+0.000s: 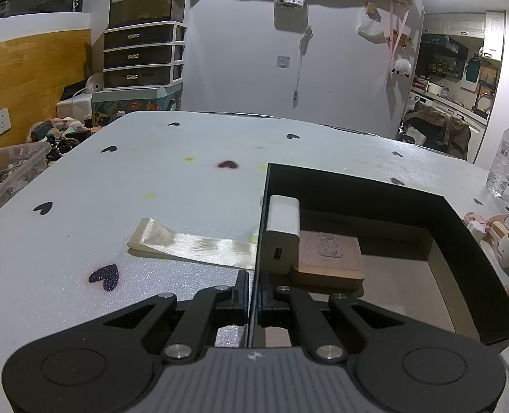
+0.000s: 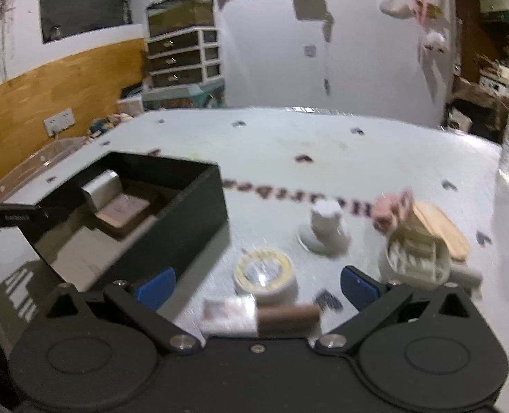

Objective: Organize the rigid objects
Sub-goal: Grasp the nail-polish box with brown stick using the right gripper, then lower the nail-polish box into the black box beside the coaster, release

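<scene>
left gripper (image 1: 254, 304) clamped on near wall of black box (image 1: 461, 241), lower centre of left view. white charger (image 1: 283, 232) upright on wooden block (image 1: 330, 258) inside. only right view shows right gripper (image 2: 256, 287) wide open, holding nothing, tape roll (image 2: 264, 273) between its fingers, white cup (image 2: 326, 227) beyond, blurred.

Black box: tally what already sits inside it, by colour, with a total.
White: 1, the charger block standing against the left wall of the black box.
Brown: 1, the flat wooden piece lying beside it.
Total: 2.
</scene>
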{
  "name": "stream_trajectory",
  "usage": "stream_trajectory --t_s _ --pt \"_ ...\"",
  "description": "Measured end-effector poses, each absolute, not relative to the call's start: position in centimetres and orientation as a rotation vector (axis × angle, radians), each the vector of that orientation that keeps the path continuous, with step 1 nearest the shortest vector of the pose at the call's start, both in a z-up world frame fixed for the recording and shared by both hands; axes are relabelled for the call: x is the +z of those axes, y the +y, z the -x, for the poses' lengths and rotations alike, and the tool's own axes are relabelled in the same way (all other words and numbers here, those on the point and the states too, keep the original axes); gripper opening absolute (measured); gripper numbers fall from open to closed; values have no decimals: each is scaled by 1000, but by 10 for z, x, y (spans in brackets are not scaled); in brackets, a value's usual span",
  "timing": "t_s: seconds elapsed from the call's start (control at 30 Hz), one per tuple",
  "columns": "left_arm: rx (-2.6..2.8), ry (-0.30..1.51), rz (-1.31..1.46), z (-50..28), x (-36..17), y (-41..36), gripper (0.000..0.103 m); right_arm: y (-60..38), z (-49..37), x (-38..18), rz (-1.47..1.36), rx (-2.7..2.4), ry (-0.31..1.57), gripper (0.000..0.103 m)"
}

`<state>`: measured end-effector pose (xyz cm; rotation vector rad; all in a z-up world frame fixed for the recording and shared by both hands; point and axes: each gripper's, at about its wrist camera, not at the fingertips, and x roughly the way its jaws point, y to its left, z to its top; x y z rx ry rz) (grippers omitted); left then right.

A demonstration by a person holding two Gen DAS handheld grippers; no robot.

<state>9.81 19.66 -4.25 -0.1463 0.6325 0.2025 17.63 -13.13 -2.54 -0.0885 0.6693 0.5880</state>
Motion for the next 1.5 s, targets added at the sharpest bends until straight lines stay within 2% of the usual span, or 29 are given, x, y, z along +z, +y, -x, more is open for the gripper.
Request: stream_trajectory --t_s 0.53,0.7,0.9,1.23,1.5 --pt "202 634 148 -98 -43 197 4 -123 -187 -48 114 589 763 103" --pt "202 634 148 -99 -44 197 4 -120 -188 -50 139 589 783 86" --pt "202 634 148 -98 -43 197 4 -122 -187 -48 147 592 792 86" --pt "200 633 151 -99 -44 197 3 -124 -185 3 88 700 633 86" --pt "194 630 154 -100 -46 198 4 -60 -193 32 351 991 556 86"
